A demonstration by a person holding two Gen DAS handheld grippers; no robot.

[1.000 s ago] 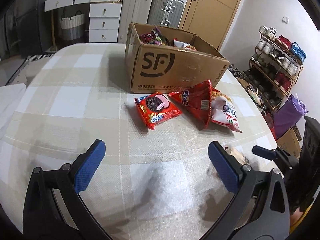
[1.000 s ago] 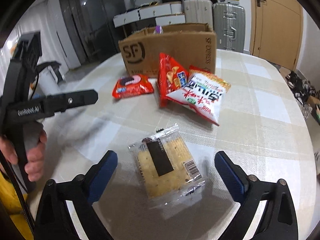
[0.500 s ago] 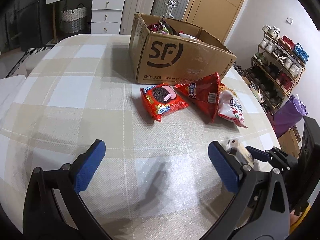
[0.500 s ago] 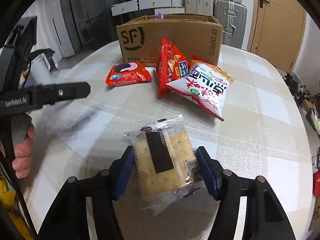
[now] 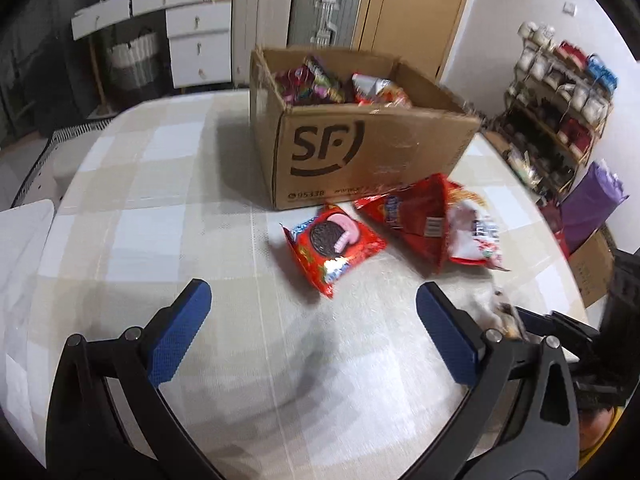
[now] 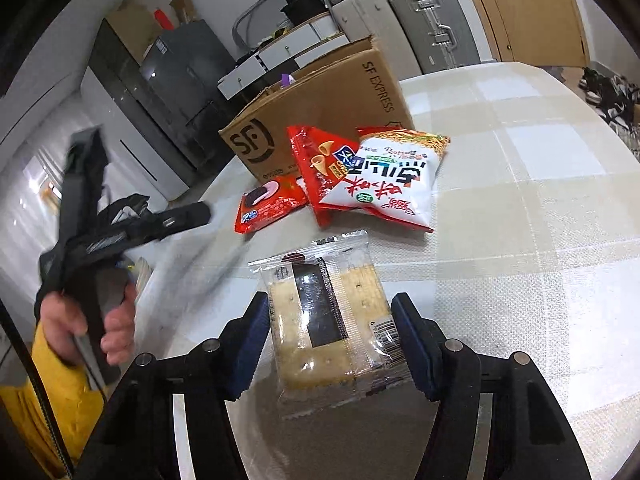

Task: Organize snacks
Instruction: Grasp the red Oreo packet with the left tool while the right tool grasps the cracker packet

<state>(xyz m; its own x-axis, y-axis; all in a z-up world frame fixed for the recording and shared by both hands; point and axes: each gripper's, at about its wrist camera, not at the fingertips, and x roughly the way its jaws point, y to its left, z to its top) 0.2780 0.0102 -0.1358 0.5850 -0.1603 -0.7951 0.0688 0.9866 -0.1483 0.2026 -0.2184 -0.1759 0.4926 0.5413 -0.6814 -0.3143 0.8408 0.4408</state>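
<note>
My right gripper (image 6: 330,340) is shut on a clear cracker packet (image 6: 332,328) and holds it above the table; the packet shows blurred in the left wrist view (image 5: 500,308). My left gripper (image 5: 312,332) is open and empty, above the table in front of a red Oreo packet (image 5: 334,242). Beside that lie a red cone-snack bag (image 5: 416,216) and a white noodle-snack bag (image 6: 390,180). Behind them stands the open SF cardboard box (image 5: 360,152) with several snacks inside.
The round table has a checked cloth (image 5: 160,208). A shoe rack (image 5: 560,92) and a purple bag (image 5: 592,204) stand to the right. Drawers (image 5: 196,48) and suitcases (image 5: 320,4) line the back wall. A grey cabinet (image 6: 176,92) stands behind the left gripper (image 6: 120,232).
My right gripper closed on the cracker packet and lifted it off the table. My left gripper moved forward toward the Oreo packet and the box.
</note>
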